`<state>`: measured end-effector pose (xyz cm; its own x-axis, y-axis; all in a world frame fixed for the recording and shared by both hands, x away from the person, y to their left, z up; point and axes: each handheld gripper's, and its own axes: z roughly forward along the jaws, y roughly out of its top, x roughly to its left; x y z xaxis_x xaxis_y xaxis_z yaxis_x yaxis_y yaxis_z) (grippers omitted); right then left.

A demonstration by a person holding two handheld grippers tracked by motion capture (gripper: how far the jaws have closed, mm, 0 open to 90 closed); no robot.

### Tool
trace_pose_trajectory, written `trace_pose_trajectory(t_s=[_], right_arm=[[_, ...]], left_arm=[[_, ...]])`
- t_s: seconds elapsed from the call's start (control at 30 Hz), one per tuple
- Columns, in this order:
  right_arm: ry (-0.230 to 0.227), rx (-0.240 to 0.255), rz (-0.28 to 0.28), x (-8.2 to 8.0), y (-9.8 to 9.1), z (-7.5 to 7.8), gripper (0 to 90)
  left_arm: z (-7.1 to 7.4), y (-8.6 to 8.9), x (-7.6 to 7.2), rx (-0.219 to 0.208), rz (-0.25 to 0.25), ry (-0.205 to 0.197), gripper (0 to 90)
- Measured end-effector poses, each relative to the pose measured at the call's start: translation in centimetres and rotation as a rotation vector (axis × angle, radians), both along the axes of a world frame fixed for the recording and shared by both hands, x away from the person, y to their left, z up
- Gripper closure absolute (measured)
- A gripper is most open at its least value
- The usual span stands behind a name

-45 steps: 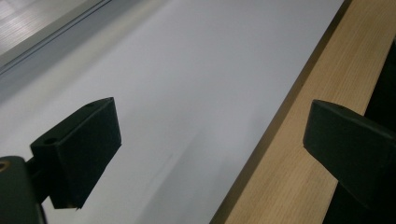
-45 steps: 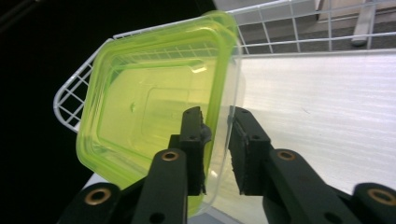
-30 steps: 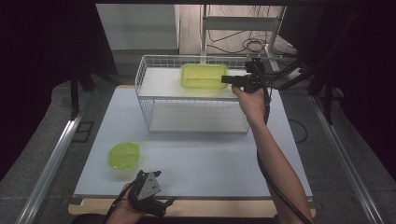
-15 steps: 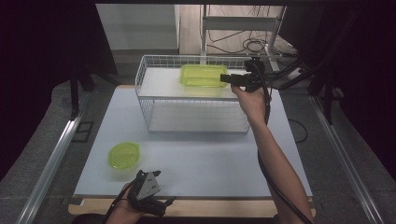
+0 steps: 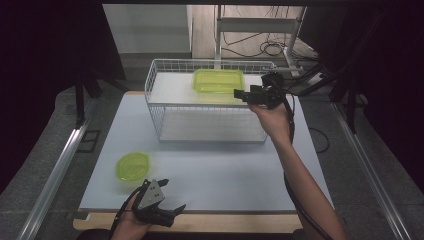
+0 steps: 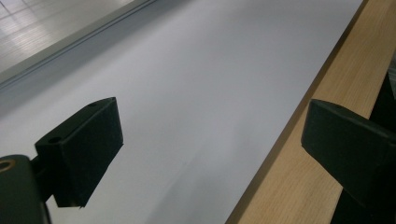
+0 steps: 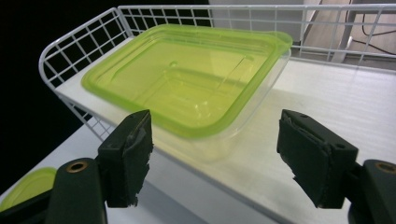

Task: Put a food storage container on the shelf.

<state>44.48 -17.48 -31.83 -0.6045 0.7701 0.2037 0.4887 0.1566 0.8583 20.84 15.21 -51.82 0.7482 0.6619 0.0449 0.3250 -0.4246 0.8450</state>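
Item one, nearest me: my left gripper (image 5: 167, 202), held low over the table's near wooden edge (image 6: 299, 158), jaws spread wide with nothing between them.

Item two: a round translucent lime-green plastic lid (image 5: 133, 165), lying flat on the pale grey table mat (image 5: 220, 170), just beyond that gripper and apart from it.

Item three: a white wire rack with a white shelf board (image 5: 170, 92), standing at the mat's far side.

Item four: a rectangular clear plastic container with a lime-green lid (image 7: 187, 79), resting on the shelf near its right end.

Item five: my right gripper (image 7: 215, 158), level with the shelf edge. Its jaws have just been opening; the pads stand apart on either side of the container's near corner without pressing it.

Status, as I judge it: container placed and released on the shelf; the round lid remains on the mat, likely the next piece to handle.

Surroundings: grey floor, metal rails (image 5: 55, 175) beside the table, dark curtains, cables (image 5: 270, 49) behind.
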Motion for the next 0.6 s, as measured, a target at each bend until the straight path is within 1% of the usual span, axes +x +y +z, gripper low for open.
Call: trace_pose_trajectory(t_s=[0.13,0.23,0.4,0.5,0.6], right_arm=[[-0.028,-0.019,0.017,-1.2,-0.2,-0.2,24.8],[-0.045,-0.035,0.033,-2.2,-0.2,-0.4,23.8],[-0.066,-0.050,0.060,-3.7,-0.3,-0.8,22.5],[-0.074,-0.057,0.077,-4.6,-0.4,-1.2,21.6],[-0.078,-0.066,0.093,-5.4,-0.4,-1.7,20.4]], left_arm=[[0.0,0.2,0.0,0.002,0.008,-0.019,5.6],[0.1,0.4,0.1,-0.004,0.019,-0.019,5.6],[0.3,0.8,0.2,0.000,0.046,-0.034,5.7],[0.4,1.2,0.3,-0.003,0.062,-0.036,5.7],[0.6,1.5,0.4,-0.005,0.075,-0.024,5.8]])
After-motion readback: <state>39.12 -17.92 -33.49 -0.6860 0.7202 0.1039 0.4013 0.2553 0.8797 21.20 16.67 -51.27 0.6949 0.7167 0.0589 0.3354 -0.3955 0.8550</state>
